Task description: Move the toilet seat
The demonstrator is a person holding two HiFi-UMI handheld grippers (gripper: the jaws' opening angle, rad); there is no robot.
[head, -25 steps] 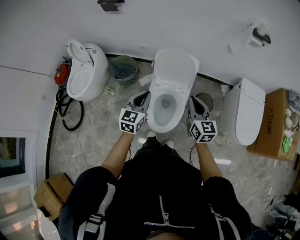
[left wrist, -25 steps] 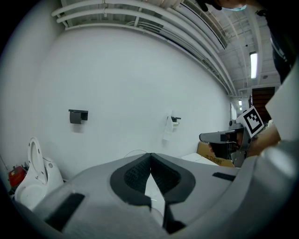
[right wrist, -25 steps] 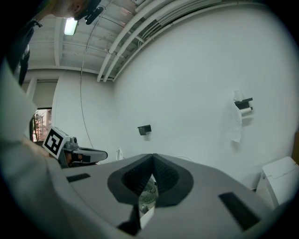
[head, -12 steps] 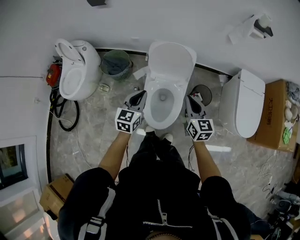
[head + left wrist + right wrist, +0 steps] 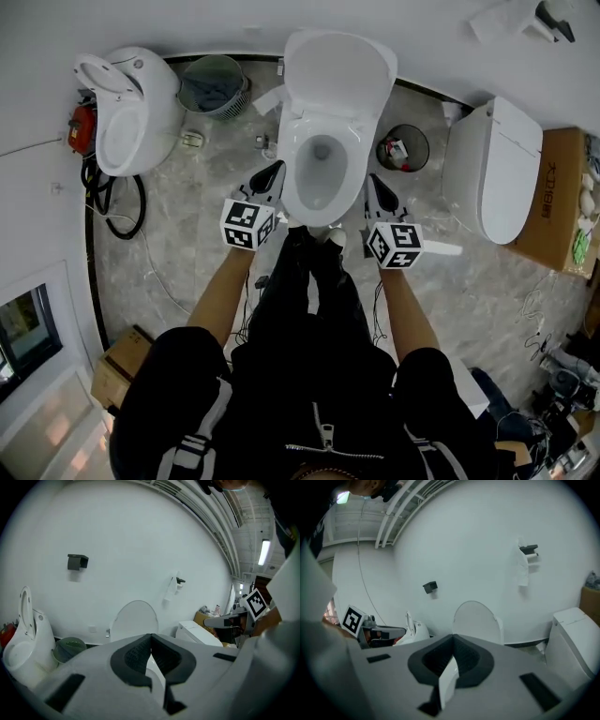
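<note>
Plastic toilet seat (image 5: pixel 337 75) stands raised ahead, between left gripper (image 5: pixel 274 169) and right gripper (image 5: pixel 372 180), both closed and empty. Likely rigid, light, smooth and hinged at the back; its free top edge seems the place to hold.

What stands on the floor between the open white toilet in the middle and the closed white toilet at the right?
A small round black waste bin with scraps inside; the head view shows it.

Open floor (image 5: pixel 187 220) beside toilet (image 5: pixel 328 117); green basket (image 5: pixel 214 84), black bin (image 5: pixel 403 148) behind.
</note>
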